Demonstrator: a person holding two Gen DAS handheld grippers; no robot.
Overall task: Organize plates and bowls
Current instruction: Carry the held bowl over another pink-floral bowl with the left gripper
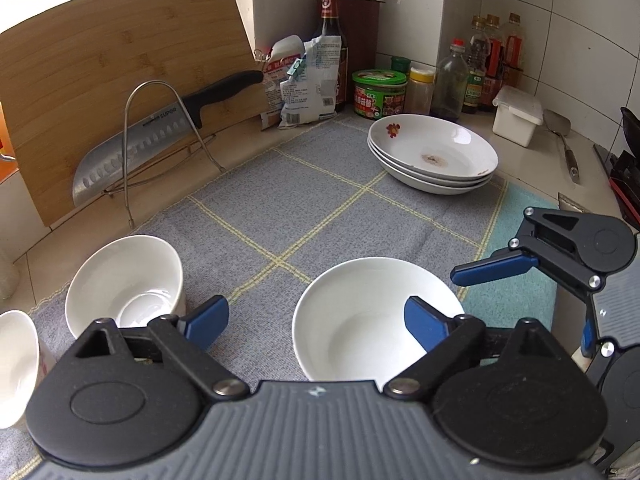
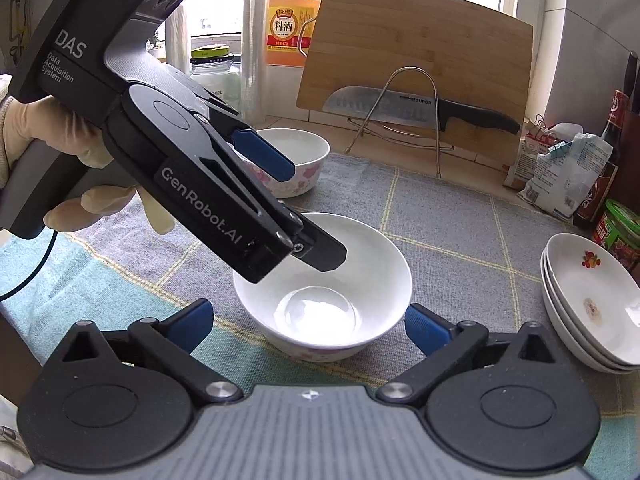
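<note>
A white bowl sits on the grey checked cloth; it also shows in the right wrist view. My left gripper is open, its right finger over this bowl's rim, and it shows from the side in the right wrist view. My right gripper is open around the near side of the same bowl. A second white bowl stands at the left, also seen in the right wrist view. A third bowl sits at the left edge. Three stacked plates lie at the back right, also seen in the right wrist view.
A bamboo cutting board leans on the wall with a knife in a wire rack. Bottles, jars and packets line the back corner. A white lidded box and a spatula lie at the right.
</note>
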